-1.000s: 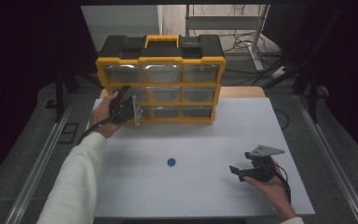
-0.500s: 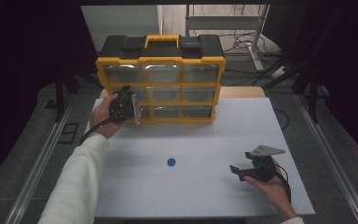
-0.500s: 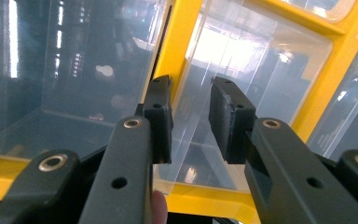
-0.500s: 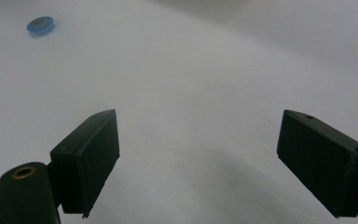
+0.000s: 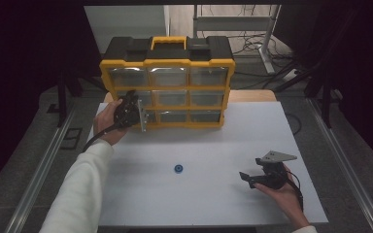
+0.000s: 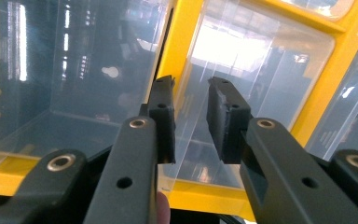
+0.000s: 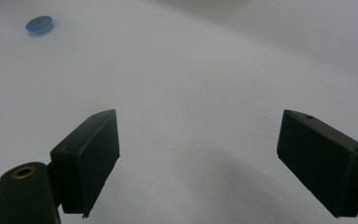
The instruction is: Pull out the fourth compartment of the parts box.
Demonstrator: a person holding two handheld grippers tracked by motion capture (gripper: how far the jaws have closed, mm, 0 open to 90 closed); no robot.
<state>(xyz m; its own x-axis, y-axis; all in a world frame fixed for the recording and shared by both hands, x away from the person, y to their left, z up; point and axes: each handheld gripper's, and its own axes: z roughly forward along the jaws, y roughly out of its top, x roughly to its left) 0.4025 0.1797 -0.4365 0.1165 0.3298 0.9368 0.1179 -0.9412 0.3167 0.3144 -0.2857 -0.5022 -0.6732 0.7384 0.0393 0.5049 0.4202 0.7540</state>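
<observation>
Left tool (image 6: 190,119) closing around drawer front (image 6: 256,60), unmoved

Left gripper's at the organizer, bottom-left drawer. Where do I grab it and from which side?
Grip the clear drawer's protruding front lip, approaching head-on from the organizer's front. The left gripper already straddles that thin upright edge, jaws just closing.

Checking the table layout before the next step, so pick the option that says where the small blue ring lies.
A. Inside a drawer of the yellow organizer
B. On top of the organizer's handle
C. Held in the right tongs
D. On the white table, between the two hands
D: the blue ring lies flat on the white table, apart from the left tongs at the organizer and from the open, empty right tongs.
</observation>
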